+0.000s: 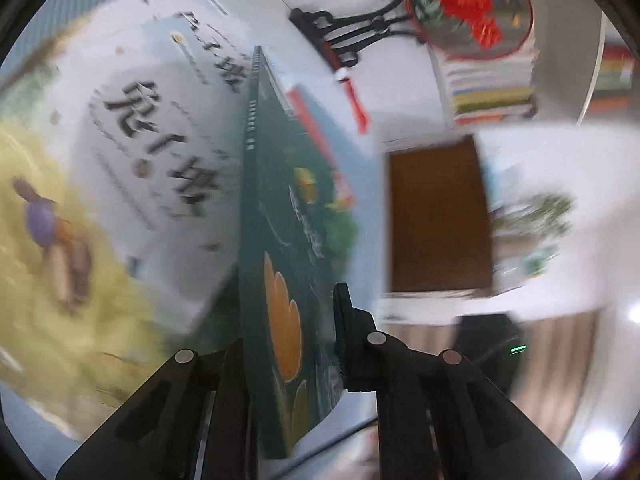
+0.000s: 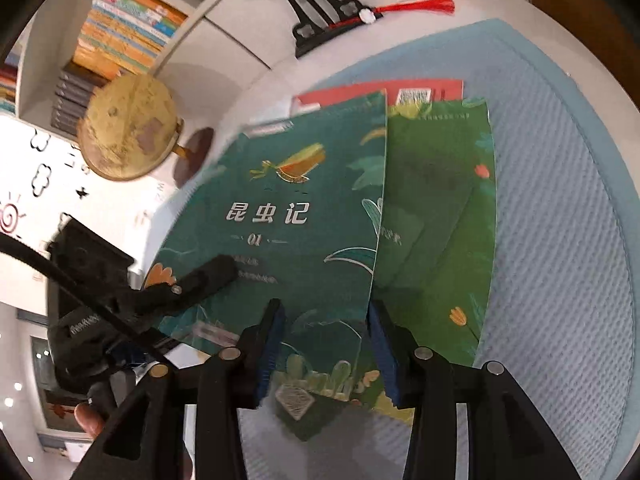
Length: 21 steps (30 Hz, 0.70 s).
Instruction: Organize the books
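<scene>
Left wrist view: the left gripper (image 1: 292,332) is seen clamped tight on the dark green book (image 1: 280,240), whose spine runs up the middle of the frame between the 2 black fingers (image 1: 348,340). To the left of it, filling the left half of the frame, a pale book with large black characters (image 1: 132,152) is shown, blurred. A red-edged book (image 1: 316,120) is glimpsed just right of the green cover, above centre. A black ornamental stand (image 1: 352,28) and a round fan with red flowers (image 1: 468,8) are placed at the upper right, with stacked books (image 1: 492,88) below the fan.

From the right wrist view, the right gripper (image 2: 326,344) is held partly open at lower centre, its blue-padded fingers (image 2: 272,344) standing on either side of the dark green book's (image 2: 288,216) lower edge; whether the pads touch it cannot be told. At the lower left the left gripper (image 2: 208,276) is seen on the same cover's corner. A brighter green book (image 2: 444,216) lies beside it to the right on a light blue mat (image 2: 560,240), and a red book (image 2: 360,94) is partly covered above. A globe (image 2: 128,132) is set at the upper left.
</scene>
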Motion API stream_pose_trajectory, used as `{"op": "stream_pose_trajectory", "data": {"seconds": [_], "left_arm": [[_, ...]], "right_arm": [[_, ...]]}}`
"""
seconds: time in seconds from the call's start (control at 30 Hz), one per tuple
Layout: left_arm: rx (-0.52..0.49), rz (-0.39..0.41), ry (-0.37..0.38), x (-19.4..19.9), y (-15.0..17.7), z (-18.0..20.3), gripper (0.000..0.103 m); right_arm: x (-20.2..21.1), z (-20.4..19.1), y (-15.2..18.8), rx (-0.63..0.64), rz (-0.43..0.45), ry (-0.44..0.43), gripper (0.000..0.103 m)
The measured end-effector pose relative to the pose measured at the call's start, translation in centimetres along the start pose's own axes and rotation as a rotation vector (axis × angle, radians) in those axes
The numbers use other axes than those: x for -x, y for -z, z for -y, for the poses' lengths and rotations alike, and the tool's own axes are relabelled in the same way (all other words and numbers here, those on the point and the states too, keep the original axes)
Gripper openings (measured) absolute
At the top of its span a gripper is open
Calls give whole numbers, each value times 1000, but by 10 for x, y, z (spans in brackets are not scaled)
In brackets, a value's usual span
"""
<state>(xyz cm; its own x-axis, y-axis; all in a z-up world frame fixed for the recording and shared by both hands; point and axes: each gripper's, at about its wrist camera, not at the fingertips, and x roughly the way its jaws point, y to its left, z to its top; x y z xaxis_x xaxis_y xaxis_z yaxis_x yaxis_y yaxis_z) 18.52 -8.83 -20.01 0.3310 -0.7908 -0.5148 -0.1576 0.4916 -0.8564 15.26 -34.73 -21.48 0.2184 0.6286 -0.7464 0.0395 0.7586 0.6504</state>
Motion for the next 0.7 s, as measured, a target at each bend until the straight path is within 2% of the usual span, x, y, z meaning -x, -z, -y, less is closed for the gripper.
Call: {"op": "stream_pose_trajectory", "data": {"seconds": [0.03,0.07,0.17,0.23,0.3,0.33,0.4,0.43,0.47,0.57,0.63,0.7], "left_arm": [[14,-6,39,1,-1,0,12],[36,-16,79,1,-3,-1,12],[99,-28,133,-1,-2,-9,12],[117,-29,132,-2,-1,-12,12],[123,-39,104,-2,2,-18,12],[127,-47,79,-1,3,-21,11],[114,-73,-4,-2,6,-25,14],[89,-83,-60,-1,8,-26,24],[77,-84,-108,0,10,-28,28],[32,-58,-203,3,15,-23,29],[-27,-39,-275,4,17,-12,29],[-116,-12,-359,9,22,2,29]], "right_arm": [[5,3,-2,-20,14,-39,58],[9,7,-3,-46,25,-75,61],[4,21,-8,-137,17,-201,62],[-9,30,-11,-214,-4,-269,62],[-23,32,-12,-265,-7,-319,49],[-30,32,-12,-282,-18,-333,39],[-34,29,-9,-284,-9,-313,28],[-32,25,-8,-267,3,-303,21],[-30,19,-7,-239,13,-275,17],[-24,-16,-5,-53,54,-87,16],[-22,-38,1,56,78,8,16],[-21,-53,8,122,91,65,16]]}}
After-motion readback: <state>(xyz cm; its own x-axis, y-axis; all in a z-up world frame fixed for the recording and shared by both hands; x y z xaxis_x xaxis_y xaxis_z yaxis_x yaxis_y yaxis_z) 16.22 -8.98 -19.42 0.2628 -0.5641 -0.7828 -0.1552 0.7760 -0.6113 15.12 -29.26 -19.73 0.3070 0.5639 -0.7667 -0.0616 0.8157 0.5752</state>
